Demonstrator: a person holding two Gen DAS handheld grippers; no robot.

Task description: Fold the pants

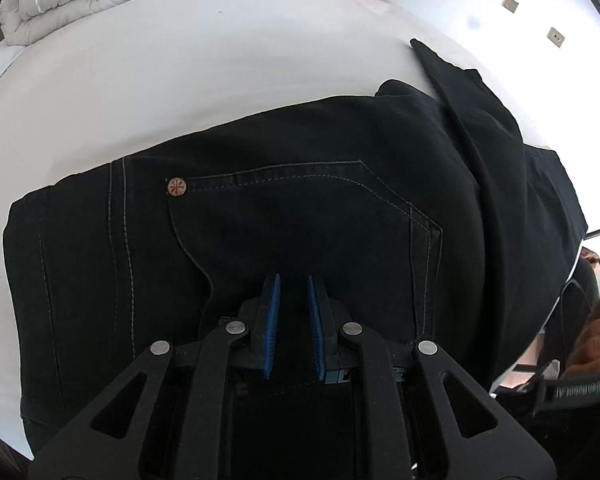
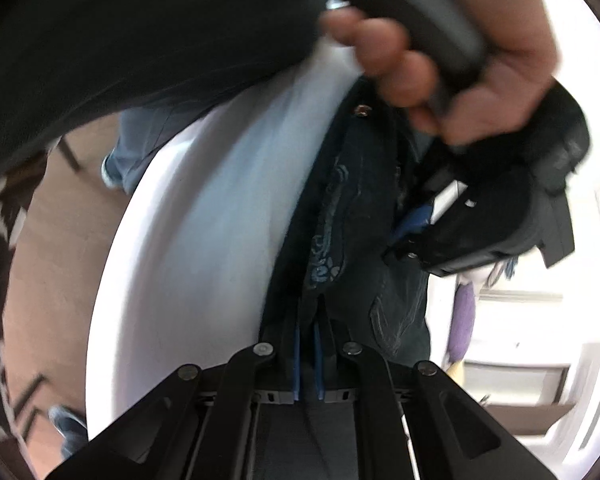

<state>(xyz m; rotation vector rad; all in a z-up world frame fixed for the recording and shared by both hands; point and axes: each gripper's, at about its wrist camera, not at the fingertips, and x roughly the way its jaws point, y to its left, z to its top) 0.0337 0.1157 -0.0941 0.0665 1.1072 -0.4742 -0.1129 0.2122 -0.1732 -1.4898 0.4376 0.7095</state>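
1. Found pants lying on white bed, seat pocket up, legs bunched beyond pocket.
2. Noted left gripper over pocket, jaws narrowly parted, holding nothing.
3. Noted right gripper beside pants' edge, jaws nearly closed on dark denim; view blurred.
4. Judged an early fold in hand; next, fold over squarely and smooth flat.

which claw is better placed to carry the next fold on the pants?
Right, probably. The right claw looks nearly shut on dark pants fabric, so it can carry the fold. The left claw sits slightly open over the pocket, gripping nothing.
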